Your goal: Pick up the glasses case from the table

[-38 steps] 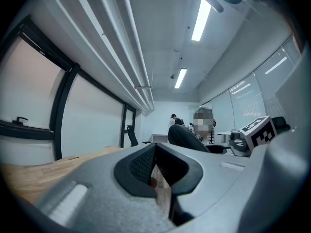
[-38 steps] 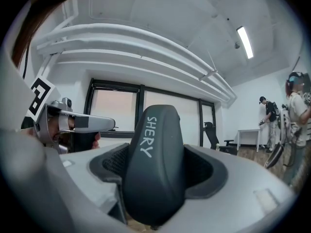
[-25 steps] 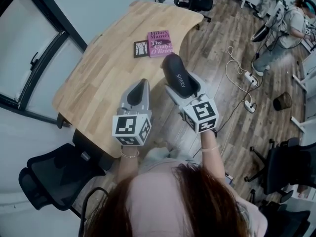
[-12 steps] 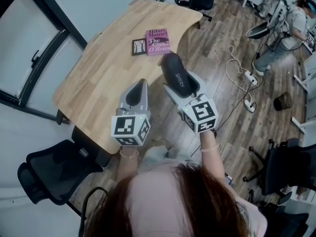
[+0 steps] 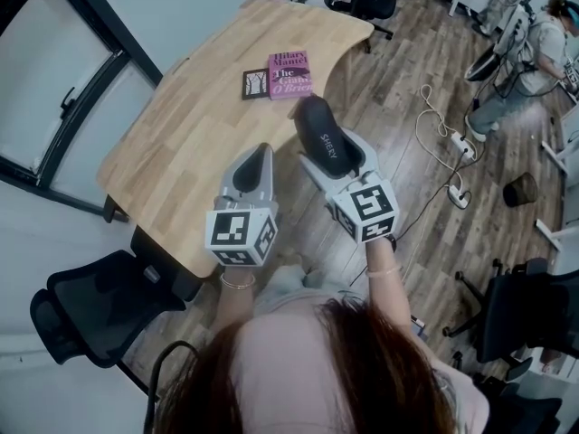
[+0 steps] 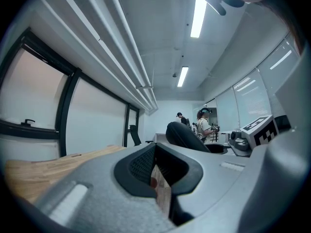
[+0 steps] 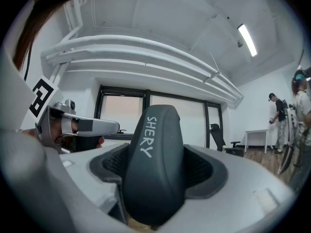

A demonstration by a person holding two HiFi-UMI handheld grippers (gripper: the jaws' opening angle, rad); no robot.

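Glasses case [image 5: 318,129] pinched upright in right tool [image 5: 333,159], raised off bench [image 5: 181,143] ahead. Left tool [image 5: 256,156] alongside, pressed together, empty, apparently unneeded.

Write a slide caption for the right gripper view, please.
Right gripper shut on a dark glasses case marked SHERY, with the left gripper beside it.

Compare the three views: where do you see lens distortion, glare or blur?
Head view: sharp, evenly lit, mildly wide-angle. Left gripper view: fisheye circle, dark corners, ceiling light glaring. Right gripper view: same fisheye bend, glasses case sharp.
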